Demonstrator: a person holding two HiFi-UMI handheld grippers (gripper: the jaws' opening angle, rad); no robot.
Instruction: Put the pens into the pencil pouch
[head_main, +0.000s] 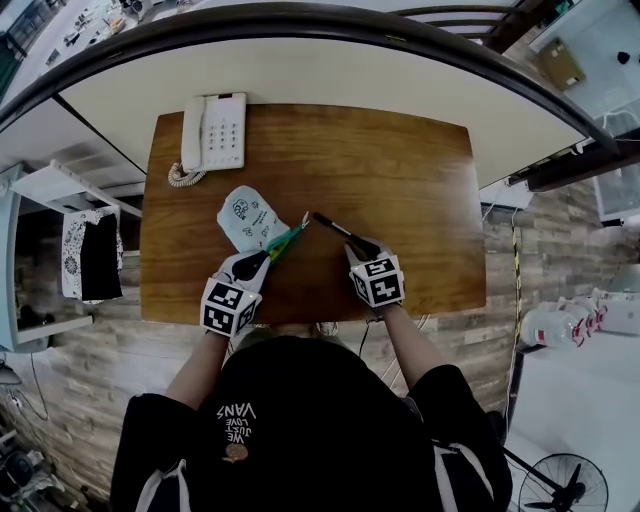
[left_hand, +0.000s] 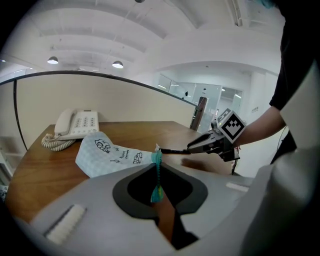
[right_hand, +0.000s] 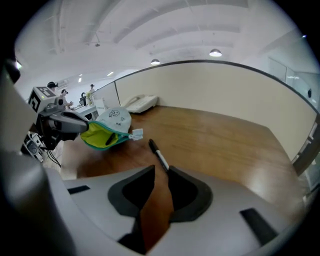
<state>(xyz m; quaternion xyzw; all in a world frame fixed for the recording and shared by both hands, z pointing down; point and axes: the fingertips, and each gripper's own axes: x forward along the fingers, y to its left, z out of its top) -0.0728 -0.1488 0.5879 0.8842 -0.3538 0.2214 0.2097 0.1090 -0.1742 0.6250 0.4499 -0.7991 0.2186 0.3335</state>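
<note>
The pencil pouch (head_main: 248, 218), pale with small doodles, lies on the wooden surface (head_main: 400, 170) at about 9 o'clock from its middle. Its open mouth is turned toward 4 o'clock. The left gripper (head_main: 262, 262) comes in from 7 o'clock of the pouch, and its jaws are clenched on the teal zipper edge (left_hand: 157, 165) at the mouth. The right gripper view shows the mouth gaping, with a yellow-green lining (right_hand: 97, 135). A slim dark thing (right_hand: 110, 139) sits inside, too small to name.

The right gripper (head_main: 360, 245) is at 3 o'clock of the pouch, and its jaws are grasping the near end of a black pen (head_main: 333, 227). The pen is held off the wood and points toward 10 o'clock, its far tip just beside the pouch mouth and not yet in it. A white desk phone (head_main: 213, 132) rests at the surface's 11 o'clock corner, apart from the pouch.
</note>
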